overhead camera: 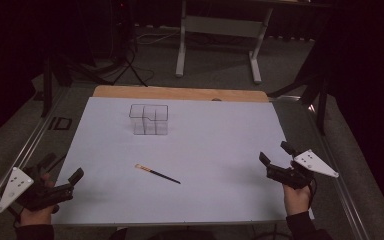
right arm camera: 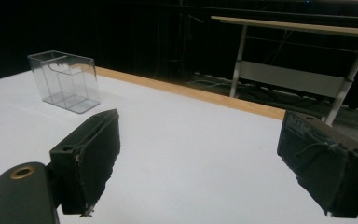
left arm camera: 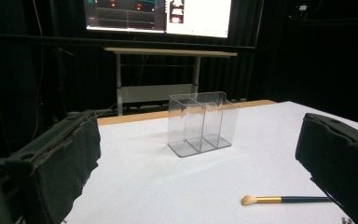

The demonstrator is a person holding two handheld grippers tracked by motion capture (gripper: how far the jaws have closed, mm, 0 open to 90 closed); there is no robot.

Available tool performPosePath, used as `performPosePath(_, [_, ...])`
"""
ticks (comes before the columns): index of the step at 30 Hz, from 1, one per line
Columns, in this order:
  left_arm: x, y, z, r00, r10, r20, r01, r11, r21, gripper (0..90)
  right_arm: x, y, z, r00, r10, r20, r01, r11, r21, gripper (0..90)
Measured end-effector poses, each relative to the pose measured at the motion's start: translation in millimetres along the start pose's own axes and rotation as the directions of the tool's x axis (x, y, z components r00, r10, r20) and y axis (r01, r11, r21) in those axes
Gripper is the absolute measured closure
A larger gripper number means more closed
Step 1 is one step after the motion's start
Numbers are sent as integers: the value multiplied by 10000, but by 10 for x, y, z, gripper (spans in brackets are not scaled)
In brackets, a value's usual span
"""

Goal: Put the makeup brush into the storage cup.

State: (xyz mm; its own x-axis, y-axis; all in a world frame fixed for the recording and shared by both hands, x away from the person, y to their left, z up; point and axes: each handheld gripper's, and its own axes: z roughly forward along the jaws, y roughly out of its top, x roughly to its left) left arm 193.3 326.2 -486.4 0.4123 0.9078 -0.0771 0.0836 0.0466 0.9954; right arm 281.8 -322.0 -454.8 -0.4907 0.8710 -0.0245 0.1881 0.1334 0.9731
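Observation:
A clear plastic organizer (overhead camera: 149,119) with several compartments stands upright toward the back of the white table sheet (overhead camera: 205,135); I also see the organizer (left arm camera: 202,122) in the left gripper view and the organizer (right arm camera: 65,80) in the right gripper view. A thin black-handled brush (overhead camera: 157,173) with a gold ferrule and pale tip lies flat near the front middle; the brush (left arm camera: 286,199) shows low in the left gripper view. My left gripper (overhead camera: 62,169) is open at the front left edge, holding nothing. My right gripper (overhead camera: 275,151) is open at the front right, also holding nothing.
A wooden table edge (overhead camera: 180,93) runs behind the sheet. A white desk frame (overhead camera: 219,30) stands on the floor beyond, with screens (left arm camera: 158,14) above it. Metal rails (overhead camera: 25,145) flank the table.

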Motion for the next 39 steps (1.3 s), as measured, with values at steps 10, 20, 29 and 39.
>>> performPosePath(10, [-1,-17,27,9999,38,107,-40,9998,179,1,39,9,-8,9998,-157,-156,158,9999,63,120])
performPosePath(20, [73,48,58,9995,-275,180,258,9959,869,1,51,-4,-4,9999,-62,-134,65,9997,216,121])
performPosePath(29, [66,174,180,9923,-467,1145,264,9846,1728,1,88,12,-5,9997,-69,-237,72,9999,136,121])
performPosePath(39, [17,335,420,9710,-749,2270,98,9613,2752,1,109,12,-6,9994,-58,-327,63,9999,134,122])
